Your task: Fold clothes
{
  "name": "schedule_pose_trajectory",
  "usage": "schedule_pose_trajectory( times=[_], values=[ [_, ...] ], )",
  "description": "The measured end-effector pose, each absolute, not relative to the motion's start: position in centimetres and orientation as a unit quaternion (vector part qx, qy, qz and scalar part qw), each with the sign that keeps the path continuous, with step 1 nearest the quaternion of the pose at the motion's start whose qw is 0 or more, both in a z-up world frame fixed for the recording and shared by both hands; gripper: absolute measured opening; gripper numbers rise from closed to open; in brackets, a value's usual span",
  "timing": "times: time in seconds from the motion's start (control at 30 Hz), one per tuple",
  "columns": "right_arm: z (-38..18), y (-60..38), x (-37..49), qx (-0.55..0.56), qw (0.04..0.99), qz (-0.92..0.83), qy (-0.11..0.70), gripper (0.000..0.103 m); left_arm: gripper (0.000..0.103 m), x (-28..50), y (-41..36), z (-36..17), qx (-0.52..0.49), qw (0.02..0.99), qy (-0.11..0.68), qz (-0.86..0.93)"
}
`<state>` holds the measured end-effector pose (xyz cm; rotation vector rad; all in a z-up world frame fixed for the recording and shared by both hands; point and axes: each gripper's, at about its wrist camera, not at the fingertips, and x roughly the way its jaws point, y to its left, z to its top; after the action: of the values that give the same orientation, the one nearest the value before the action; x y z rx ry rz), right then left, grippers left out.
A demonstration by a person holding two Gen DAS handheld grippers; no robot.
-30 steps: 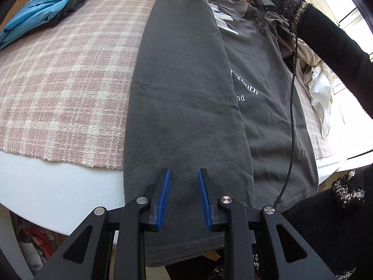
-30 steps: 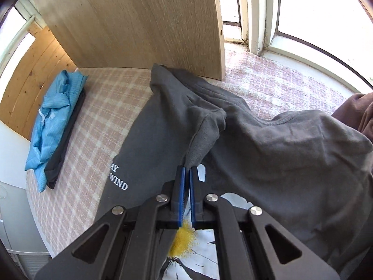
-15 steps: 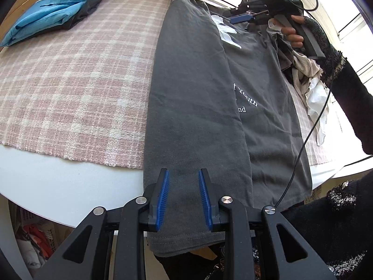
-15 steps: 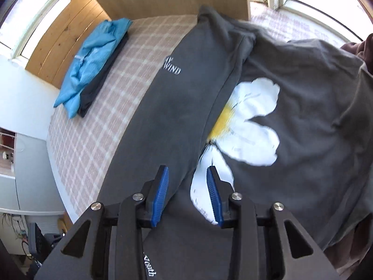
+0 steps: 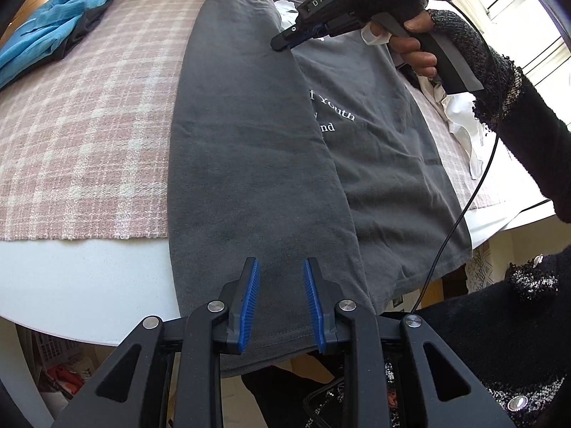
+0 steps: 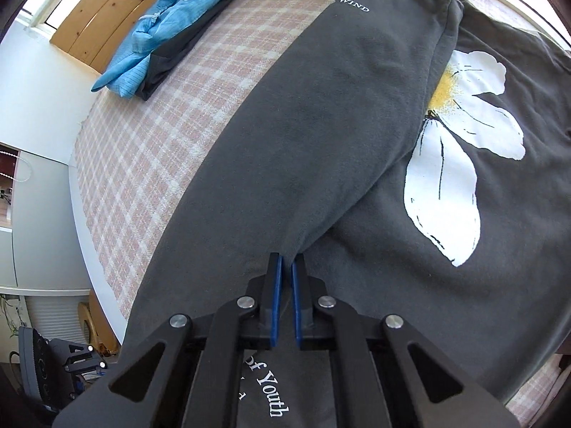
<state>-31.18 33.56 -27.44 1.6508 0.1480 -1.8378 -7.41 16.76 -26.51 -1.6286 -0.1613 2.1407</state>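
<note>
T-shirt point(image 6: 321, 135) edge is seen just ahead of the nearly closed right gripper point(image 6: 286, 267); a pinch cannot be confirmed. Left gripper point(image 5: 280, 299) is held parted above the hem, empty. Garment is spread on the checked cloth point(image 5: 89, 135); soft, limp, best taken at folded edges.

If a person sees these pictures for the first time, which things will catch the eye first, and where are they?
First comes the dark grey T-shirt, spread along the pink checked cloth, one side folded over its large white flower print. The right hand-held gripper is shut at the edge of that folded flap. A folded blue garment lies at the far left corner.
</note>
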Motion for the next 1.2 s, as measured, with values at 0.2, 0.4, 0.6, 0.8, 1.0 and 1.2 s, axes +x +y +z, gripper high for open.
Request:
schedule_pose_trajectory(
  times=[0.2,0.4,0.6,0.8,1.0,1.2],
  values=[
    [-28.5,33.5,-30.8,0.624,0.307,-0.712,0.097,0.006,0.028,-7.6,16.6,-26.8,-0.59,0.217,-0.064,0.775],
    [-26.0,35.1,-26.0,0.617,0.334,-0.706,0.094,0.011,0.03,-6.3,12.4,-26.6,-0.604,0.157,-0.103,0.774],
    [-26.8,34.7,-22.7,0.622,0.349,-0.692,0.114,0.011,0.03,-4.6,10.2,-27.8,-0.629,0.116,-0.134,0.757],
    [-27.6,34.5,-21.9,0.627,0.352,-0.684,0.122,0.011,0.03,-4.8,11.5,-28.5,-0.64,0.111,-0.113,0.752],
    [-27.7,35.2,-22.2,0.619,0.34,-0.698,0.117,0.021,0.018,-5.0,12.9,-28.6,-0.646,0.117,-0.071,0.751],
    [-27.8,37.6,-22.9,0.619,0.316,-0.714,0.089,0.024,0.003,-5.0,11.7,-27.7,-0.633,0.152,-0.135,0.747]
  ],
)
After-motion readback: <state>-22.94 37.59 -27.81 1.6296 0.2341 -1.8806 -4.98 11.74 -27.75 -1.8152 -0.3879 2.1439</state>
